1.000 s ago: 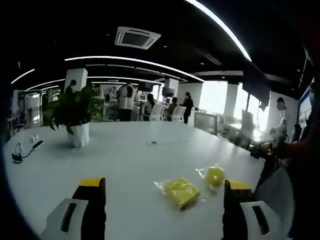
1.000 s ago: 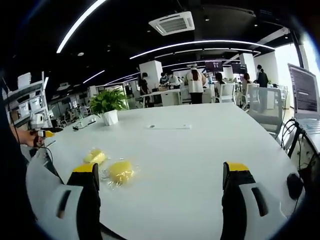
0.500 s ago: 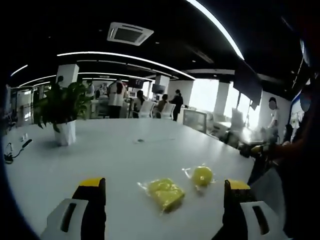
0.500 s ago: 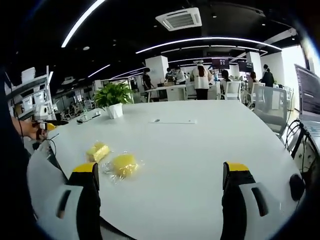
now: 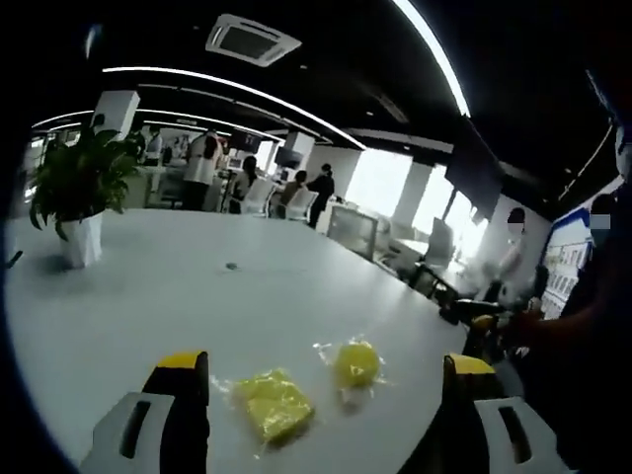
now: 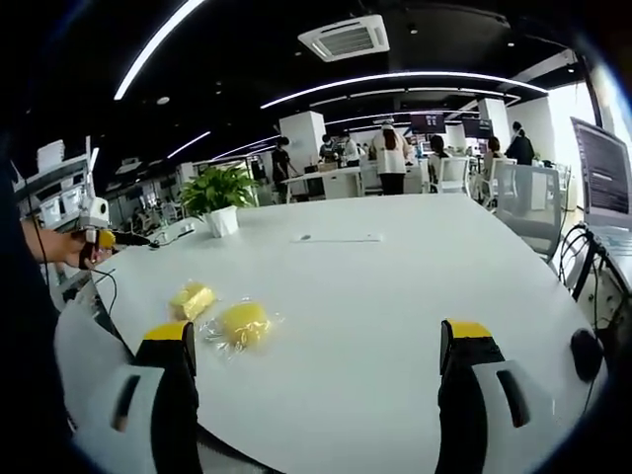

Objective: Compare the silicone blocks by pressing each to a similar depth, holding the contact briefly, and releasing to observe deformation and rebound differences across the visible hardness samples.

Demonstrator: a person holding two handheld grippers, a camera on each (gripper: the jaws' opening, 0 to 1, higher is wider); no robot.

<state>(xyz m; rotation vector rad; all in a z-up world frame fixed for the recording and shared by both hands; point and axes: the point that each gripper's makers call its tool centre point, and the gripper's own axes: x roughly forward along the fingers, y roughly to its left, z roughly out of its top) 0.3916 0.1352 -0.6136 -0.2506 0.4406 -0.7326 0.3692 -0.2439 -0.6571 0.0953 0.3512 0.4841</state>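
Two yellow silicone samples in clear wrappers lie near the white table's front edge. In the left gripper view the squarish block (image 5: 271, 404) lies between my jaws and the round block (image 5: 356, 363) a little beyond it to the right. My left gripper (image 5: 321, 395) is open and held above the table, apart from both. In the right gripper view the round block (image 6: 243, 323) lies just right of the left jaw, with the squarish block (image 6: 193, 298) behind it to the left. My right gripper (image 6: 318, 370) is open with nothing between its jaws.
A potted plant (image 5: 74, 197) (image 6: 219, 197) stands on the far part of the white table (image 6: 395, 296). A small flat item (image 6: 336, 238) lies mid-table. Chairs, desks and several people fill the office behind. The other gripper, in a person's hand (image 6: 84, 247), shows at the left.
The left view has swung right and tilted down, so the plant slid left and the blocks lower and leftward in frame. The right view barely shifted. Both grippers stay open.
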